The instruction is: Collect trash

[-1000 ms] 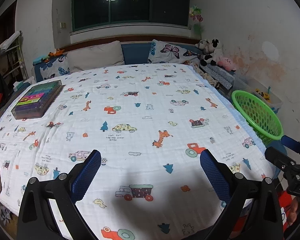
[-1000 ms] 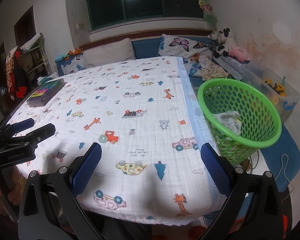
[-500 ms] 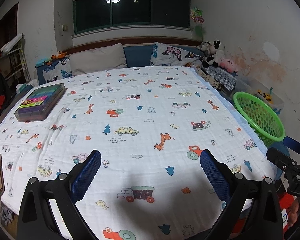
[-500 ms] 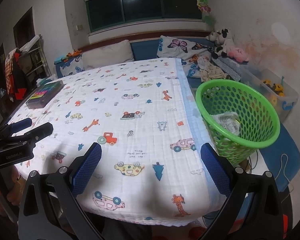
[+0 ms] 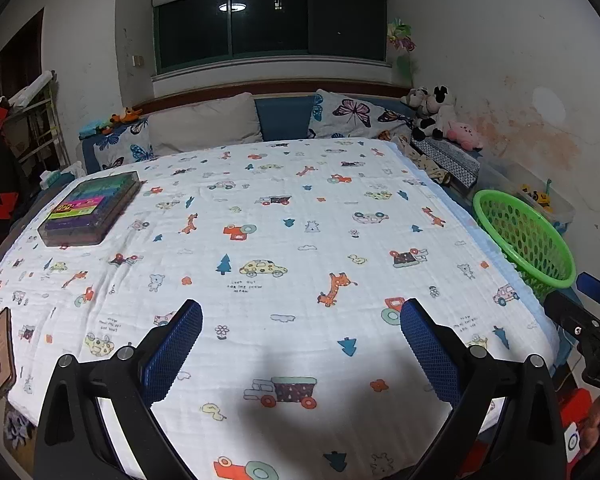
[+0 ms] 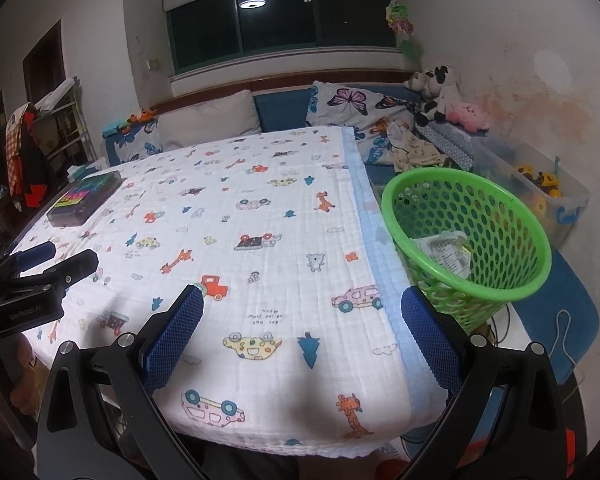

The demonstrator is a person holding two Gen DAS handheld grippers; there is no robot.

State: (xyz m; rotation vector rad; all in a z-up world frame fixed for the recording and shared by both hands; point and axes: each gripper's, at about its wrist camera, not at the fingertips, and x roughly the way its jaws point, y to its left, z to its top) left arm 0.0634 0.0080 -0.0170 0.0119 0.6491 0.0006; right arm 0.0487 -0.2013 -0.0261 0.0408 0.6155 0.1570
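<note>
Bedroom scene, with a bed under a cartoon-print blanket (image 5: 300, 240) filling most of both views.

Left wrist view: your left gripper (image 5: 300, 354) hangs over the near part of the blanket, tongs spread wide with nothing between them. No loose trash shows on the blanket from here. What does lie there is a clear case of coloured items (image 5: 90, 210) at the far left and a phone (image 5: 1, 352) at the near left edge. Risk: neither looks like trash, so don't sweep them up by mistake. The phone sits right at the edge, so a nudge or a tug on the blanket could drop it. Pinching at bare fabric would drag the whole blanket and shift both.

Right wrist view: your right gripper (image 6: 302, 342) is also spread and empty, over the near right corner of the bed. A green basket (image 6: 466, 308) stands on the floor just beside the bed, tilted toward you, with crumpled wrappers (image 6: 446, 254) already inside. That's the collected trash. Risk: the basket looks light and already leans, so a bump from the right tongs could tip it and spill the wrappers. A white cord (image 6: 562, 336) trails on the floor near it and is a snag hazard if you reach low.
</note>
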